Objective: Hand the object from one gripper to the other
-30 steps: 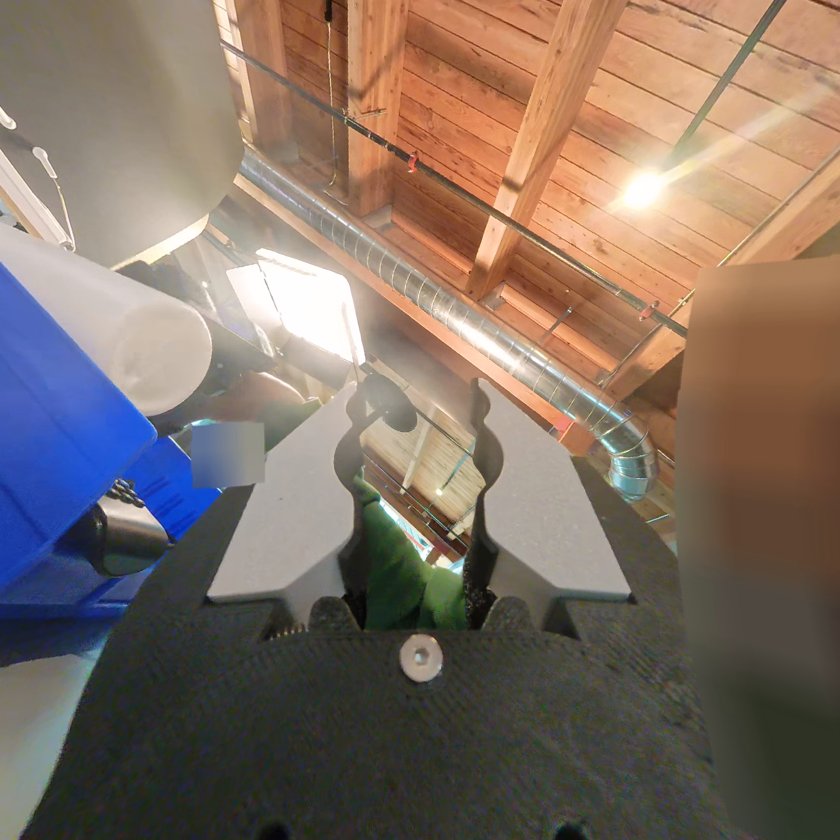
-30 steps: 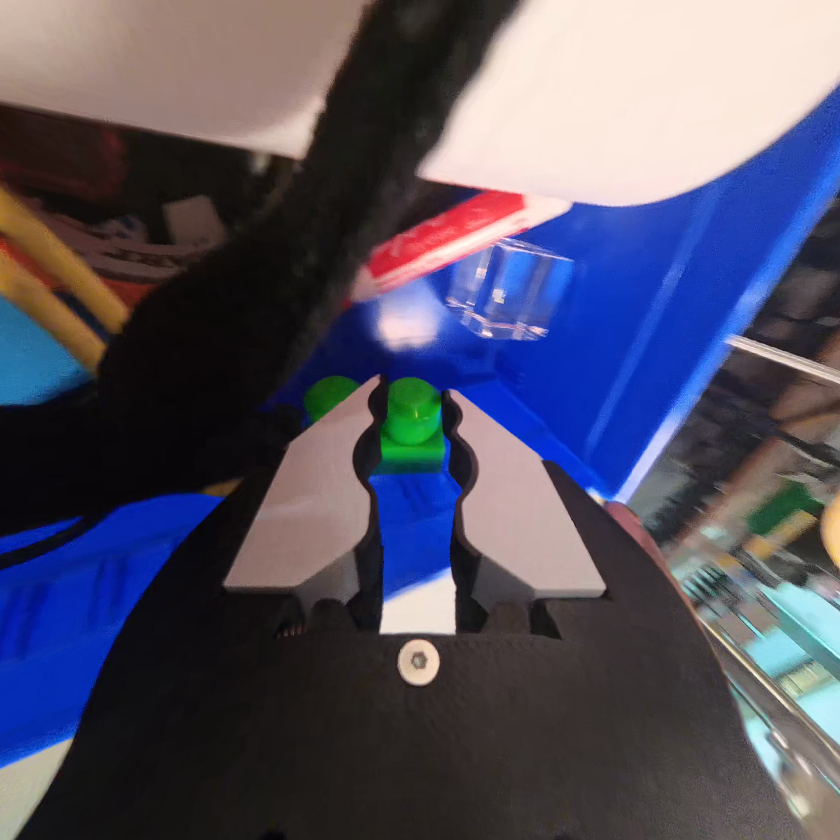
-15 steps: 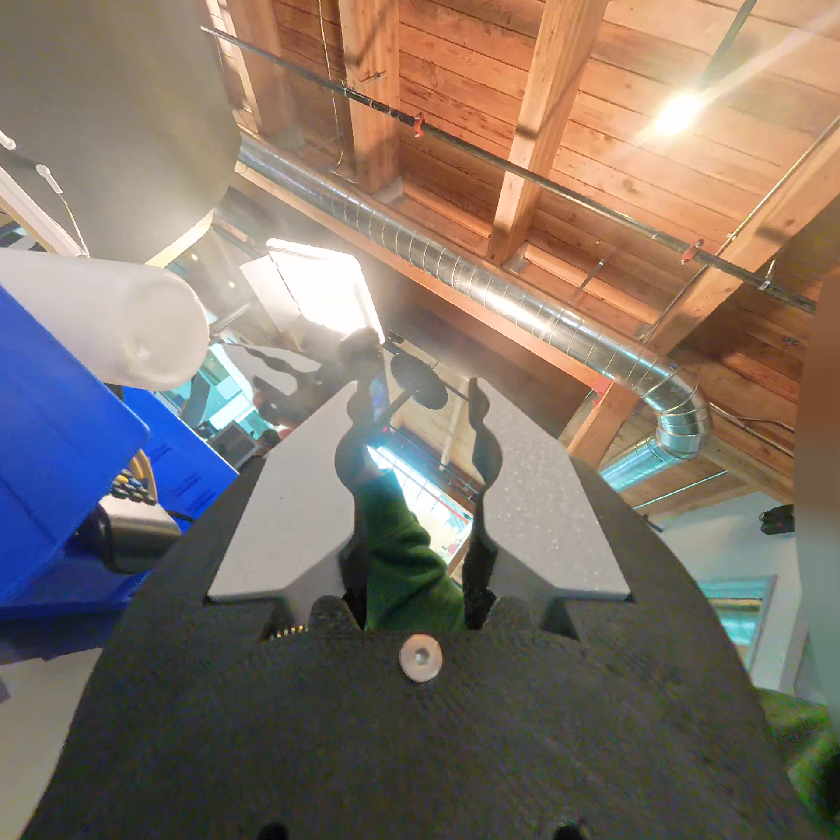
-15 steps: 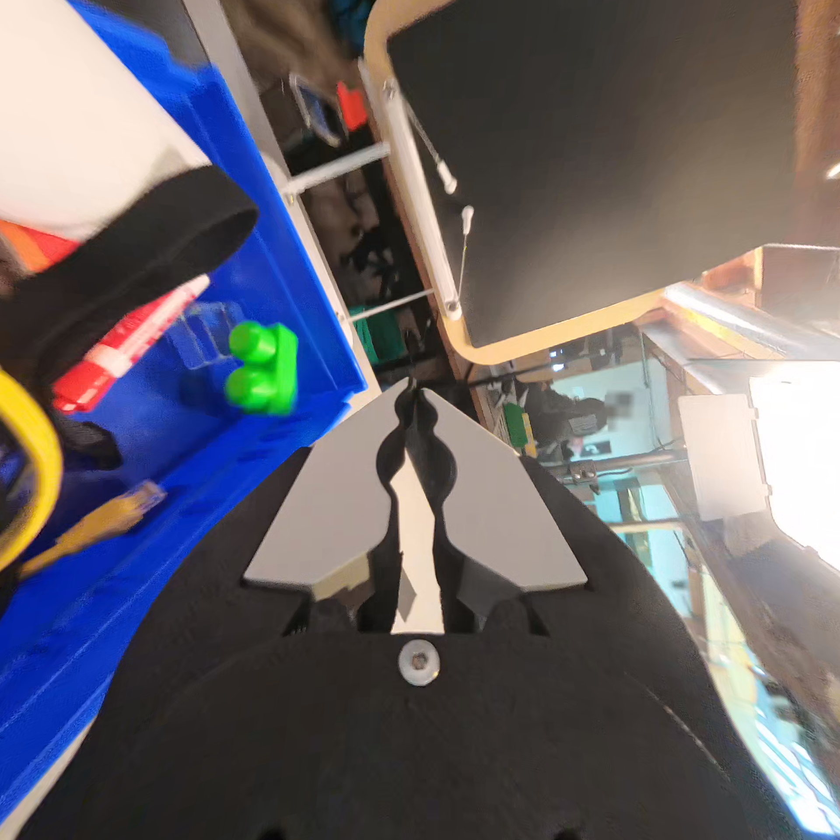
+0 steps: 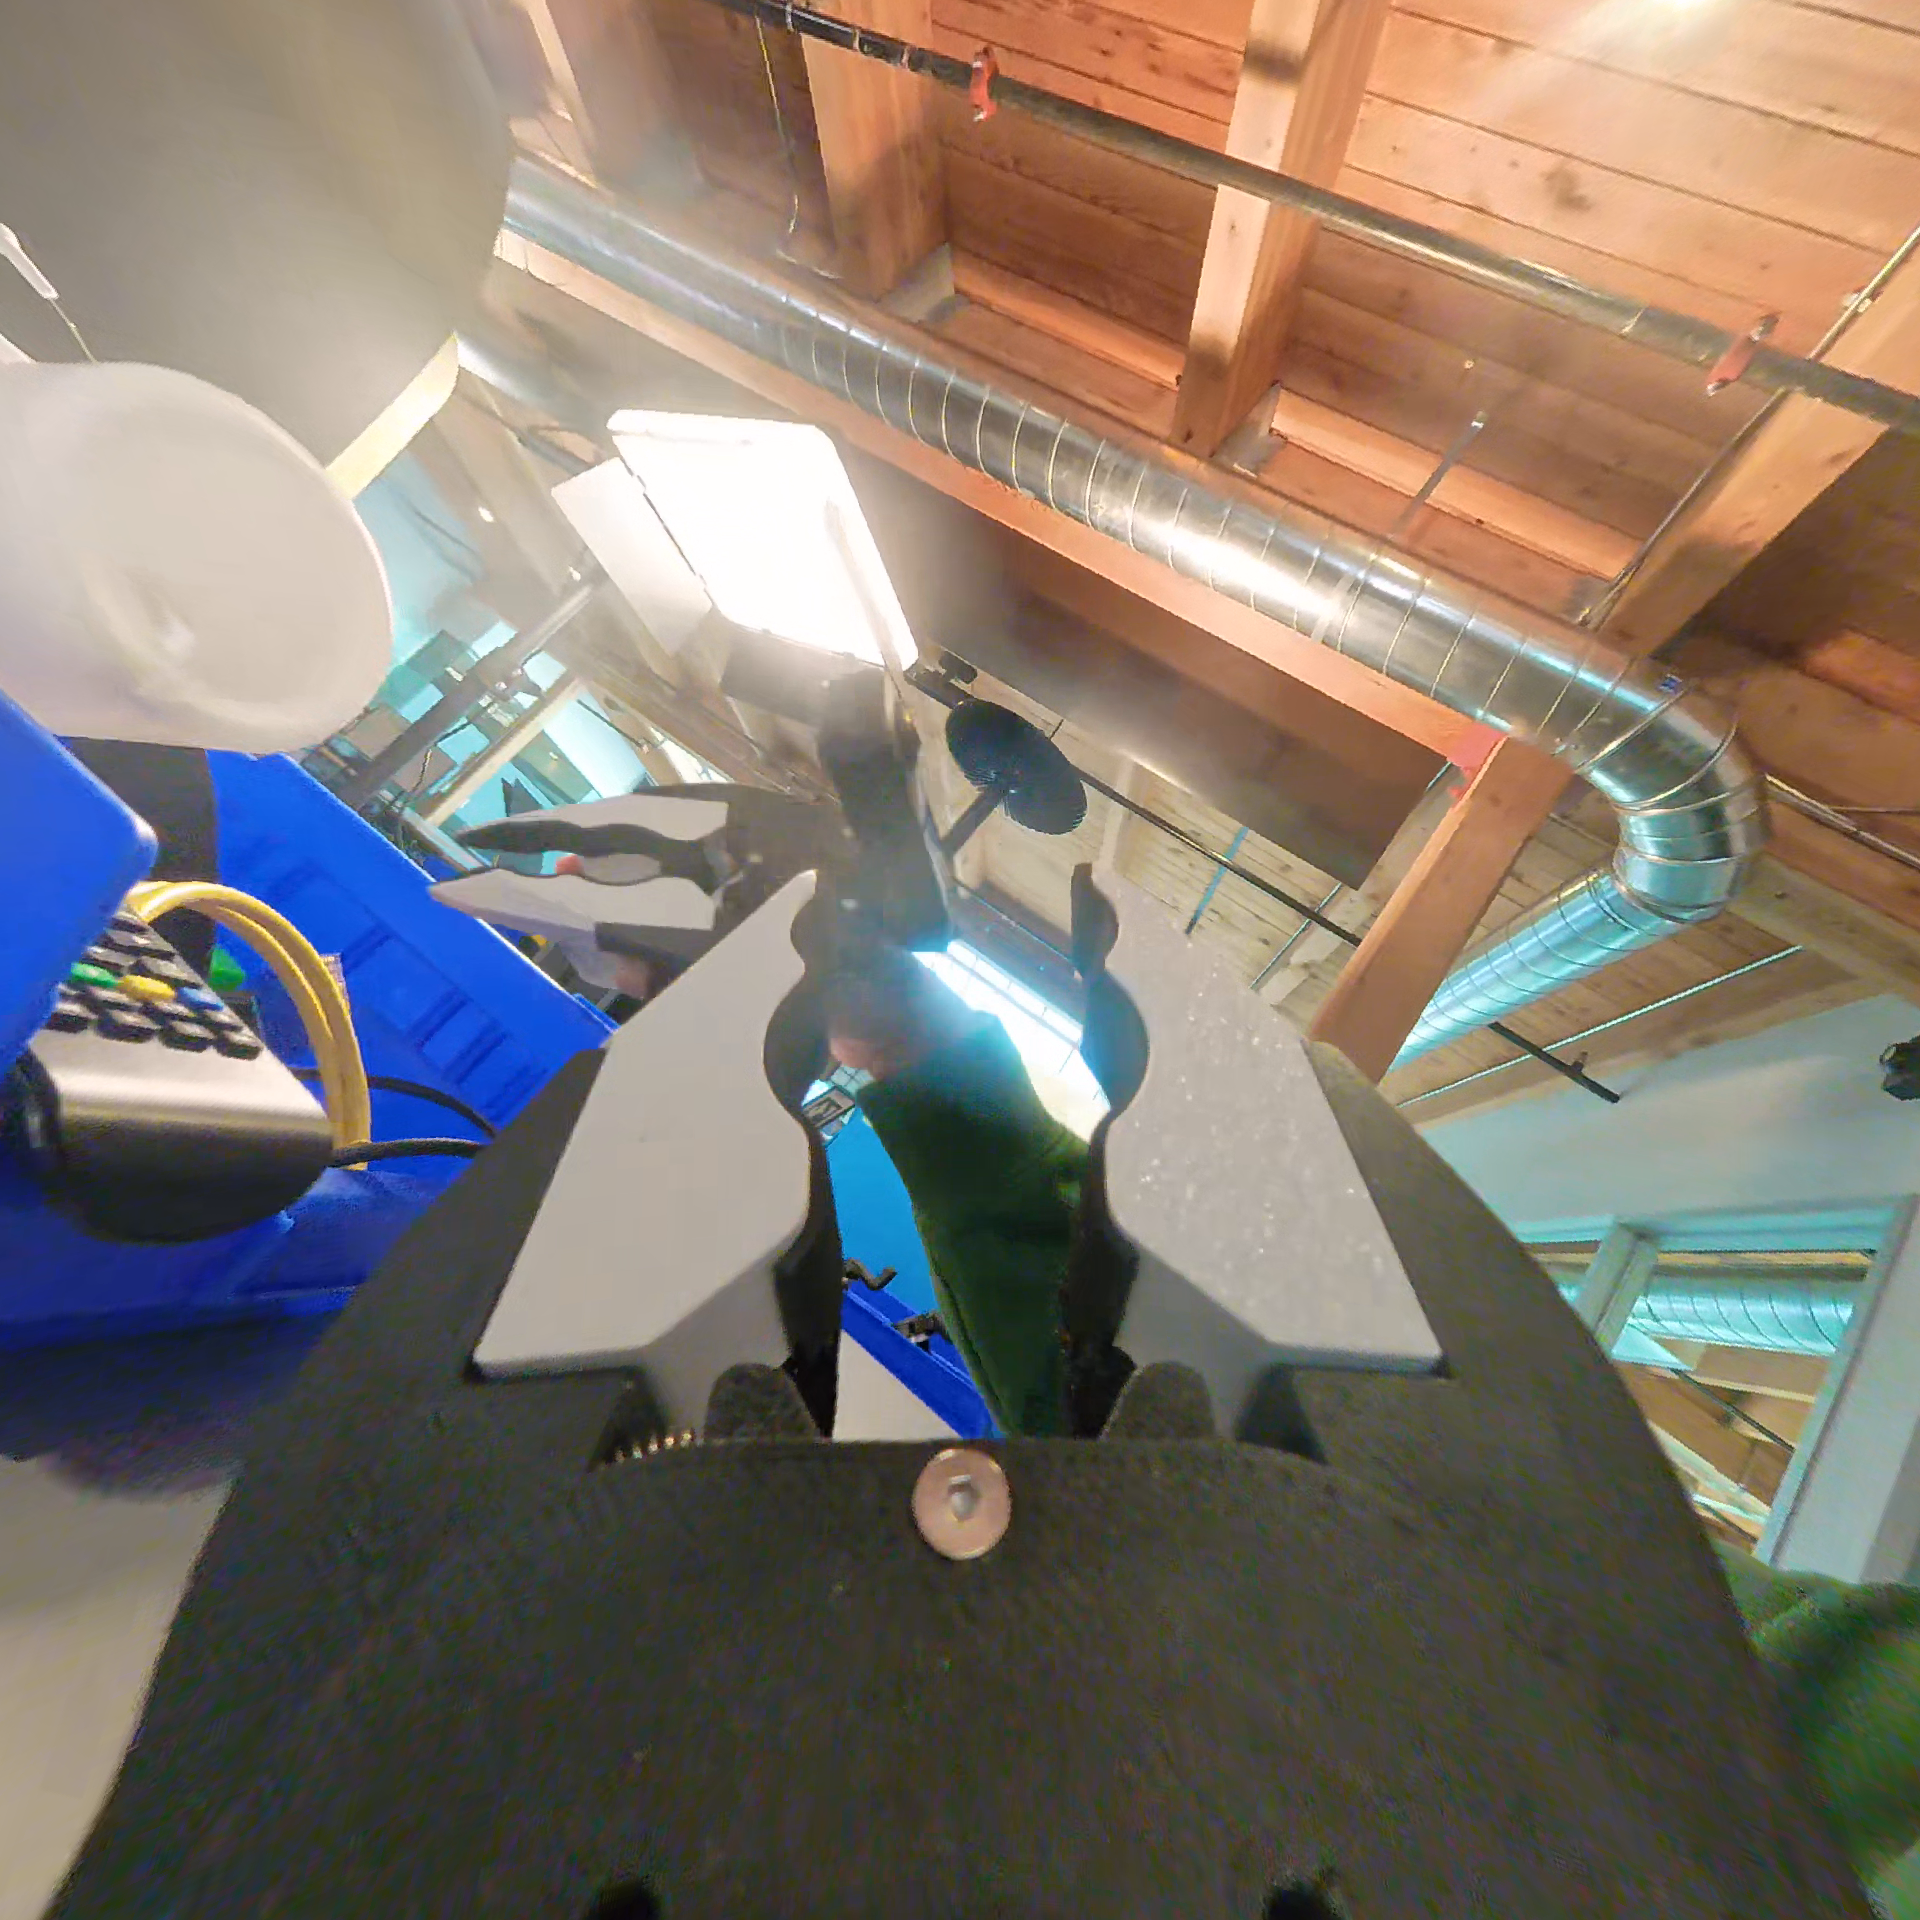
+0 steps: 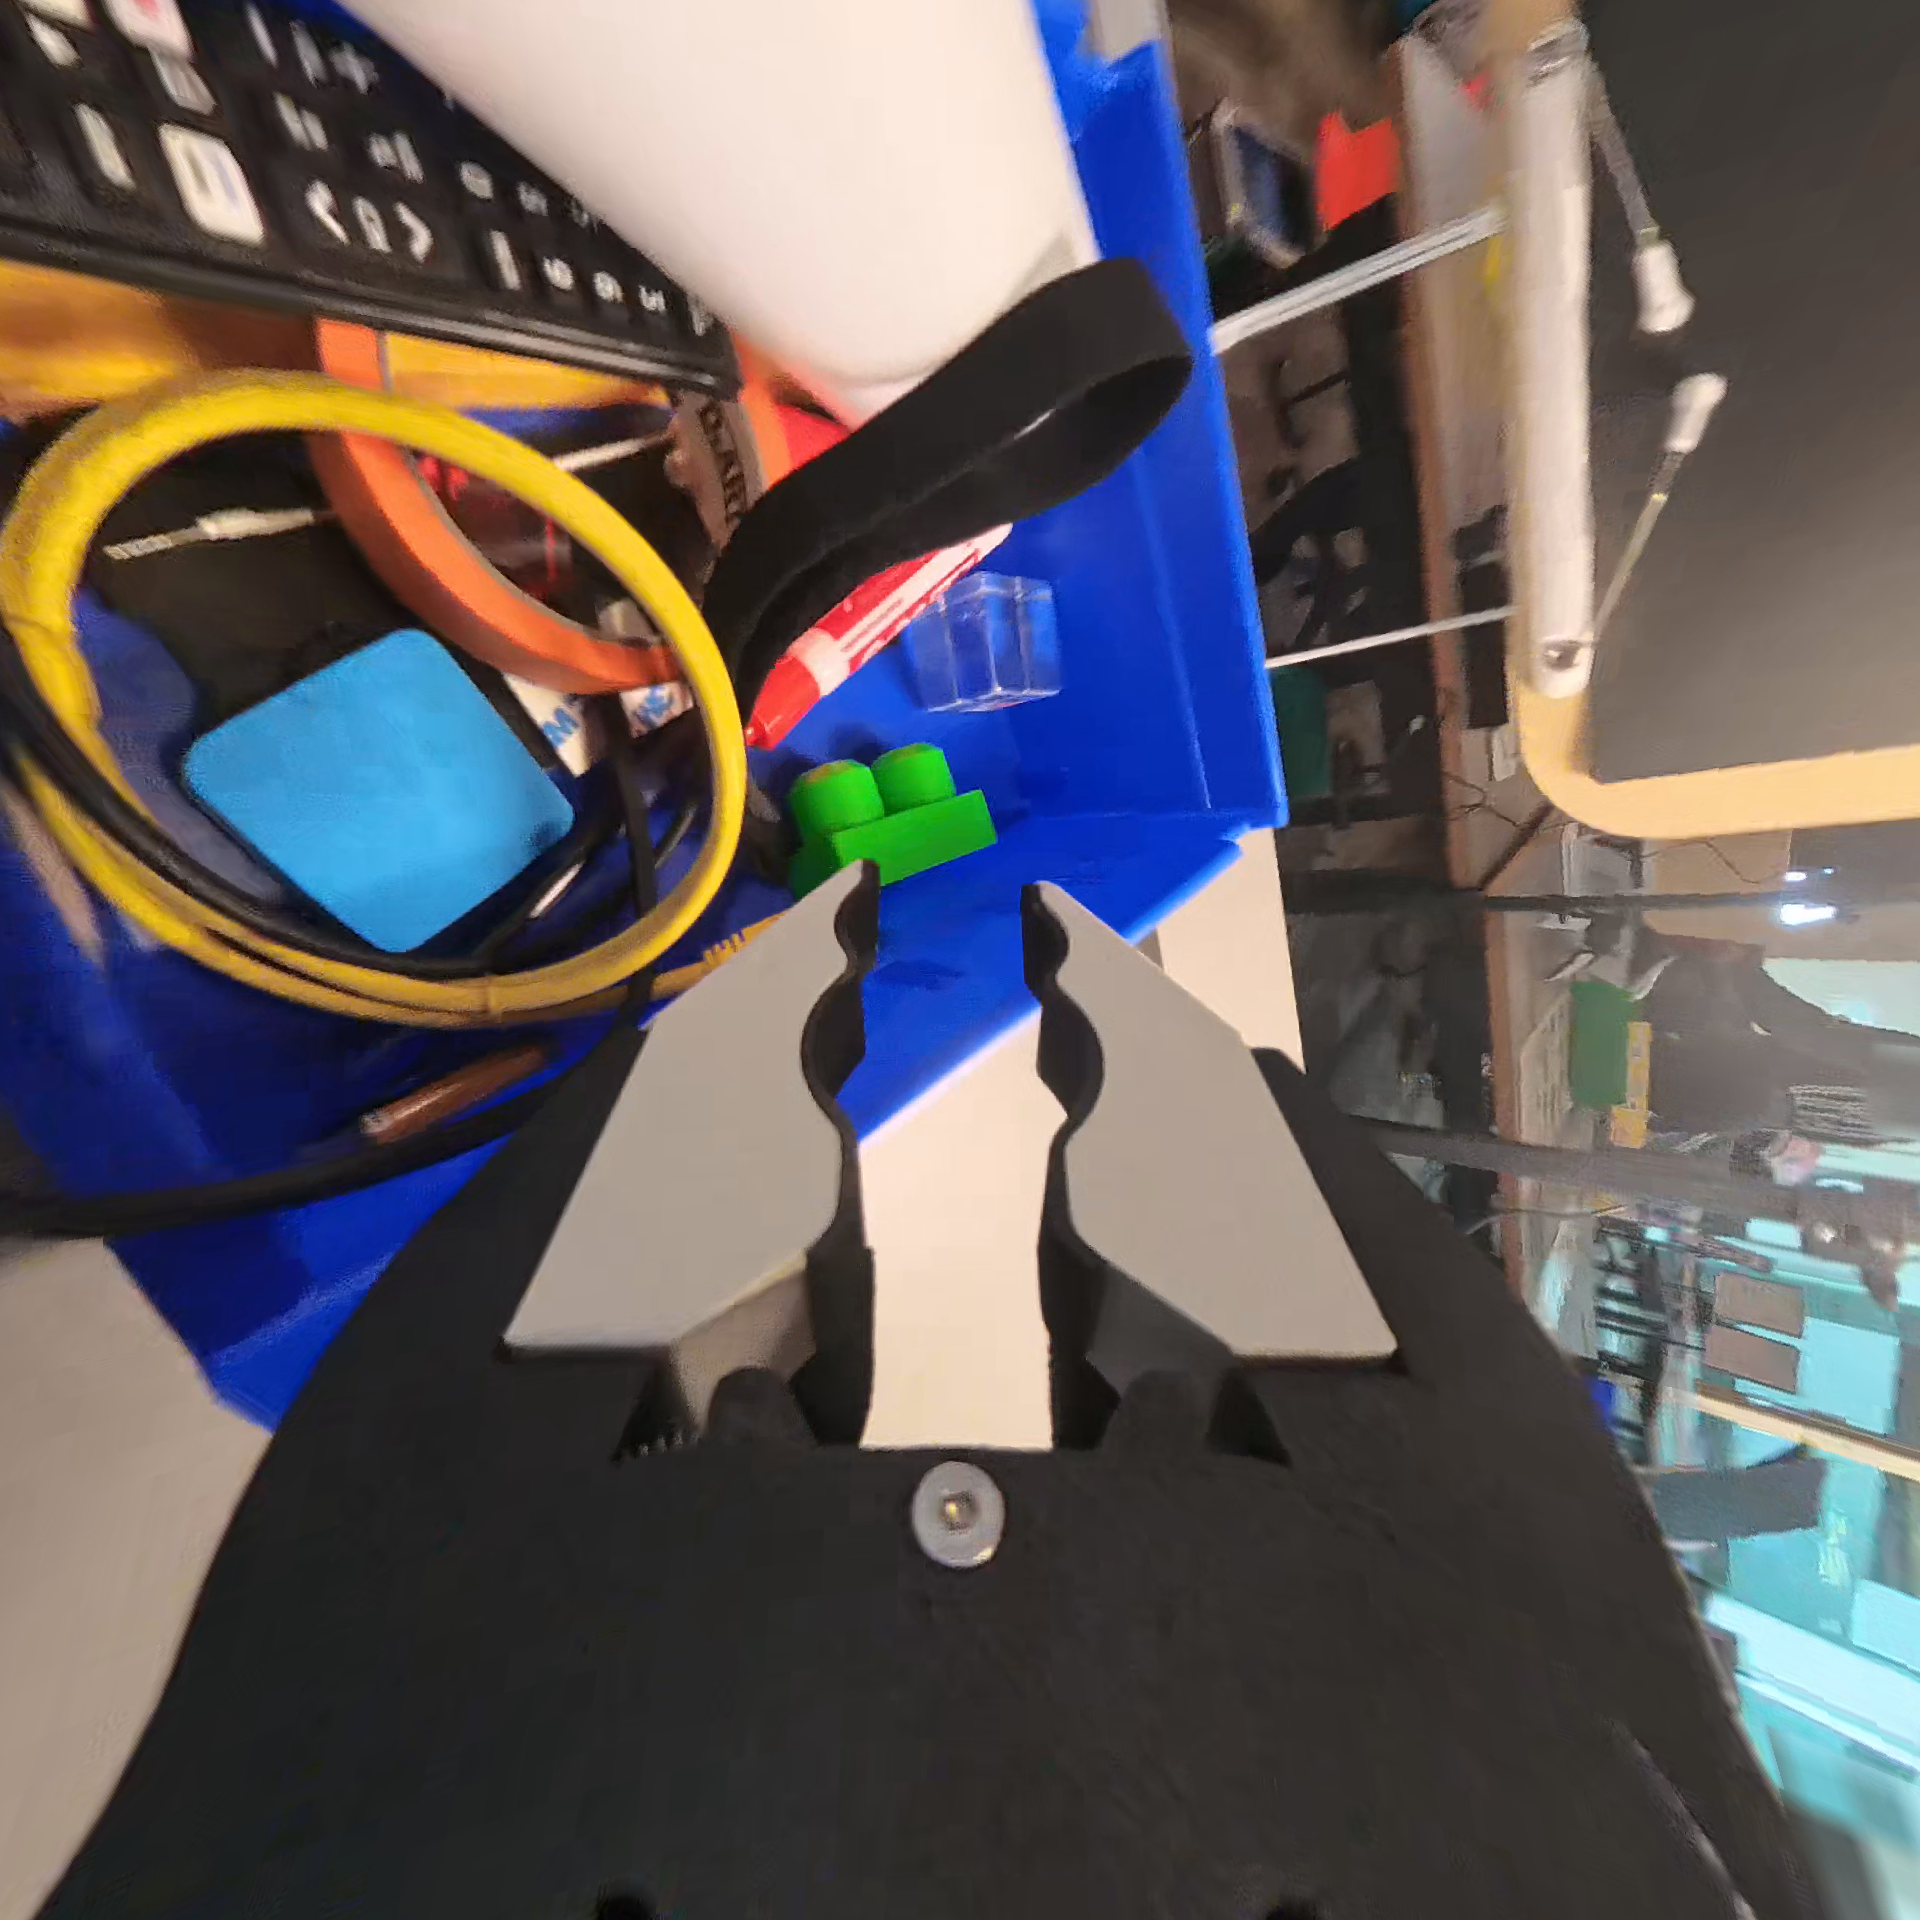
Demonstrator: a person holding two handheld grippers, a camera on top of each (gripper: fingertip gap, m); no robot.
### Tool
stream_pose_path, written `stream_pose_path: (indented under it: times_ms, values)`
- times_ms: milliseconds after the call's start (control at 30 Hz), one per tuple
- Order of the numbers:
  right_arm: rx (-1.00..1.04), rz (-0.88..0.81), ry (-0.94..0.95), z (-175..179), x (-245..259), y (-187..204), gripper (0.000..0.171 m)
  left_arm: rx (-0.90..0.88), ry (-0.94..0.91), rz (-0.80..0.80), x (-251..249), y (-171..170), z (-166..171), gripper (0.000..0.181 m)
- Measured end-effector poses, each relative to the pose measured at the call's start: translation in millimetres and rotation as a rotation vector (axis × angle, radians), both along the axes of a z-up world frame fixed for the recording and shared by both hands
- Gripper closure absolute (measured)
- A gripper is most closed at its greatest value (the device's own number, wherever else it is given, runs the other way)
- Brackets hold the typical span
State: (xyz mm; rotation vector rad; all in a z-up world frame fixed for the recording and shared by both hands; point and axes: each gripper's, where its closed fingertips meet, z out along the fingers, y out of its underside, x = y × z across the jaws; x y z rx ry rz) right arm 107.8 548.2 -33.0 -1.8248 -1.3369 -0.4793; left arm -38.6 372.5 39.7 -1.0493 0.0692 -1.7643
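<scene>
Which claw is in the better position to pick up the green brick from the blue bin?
Probably the right claw: it is open, pointing at the green brick in the blue bin, tips close to it. The left claw points toward the ceiling.

White marks and small signs printed on the keys of the black remote (image 6: 312,197), far left in the blue bin (image 6: 1174,623); too blurred to read. White print along the red marker (image 6: 873,634), right of it, likewise unreadable. Blue lettering on white labels (image 6: 561,717) under the orange tape roll (image 6: 416,561), only partly showing. Nothing legible elsewhere.
</scene>
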Motion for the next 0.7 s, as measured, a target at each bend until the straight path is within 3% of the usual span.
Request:
stream_pose_path:
  times_ms: [267, 367, 467, 700]
  values:
    - [-0.261, 0.01, -0.416, -47.6, 0.3, 47.3, 0.129, -0.045, -0.055, -0.049, -4.5, 1.0, -3.0, 0.136]
    - [-0.425, 0.078, -0.381, -66.9, -14.2, 45.4, 0.125, -0.05, -0.06, -0.072, -3.5, -0.9, -3.7, 0.136]
    - [-0.541, 0.023, -0.367, -75.4, -12.3, 50.4, 0.114, -0.05, -0.065, -0.089, -2.4, -2.7, -3.3, 0.136]
    - [-0.649, -0.015, -0.426, -84.9, 7.2, 62.0, 0.106, -0.07, -0.095, -0.096, -6.0, -0.1, -3.5, 0.136]
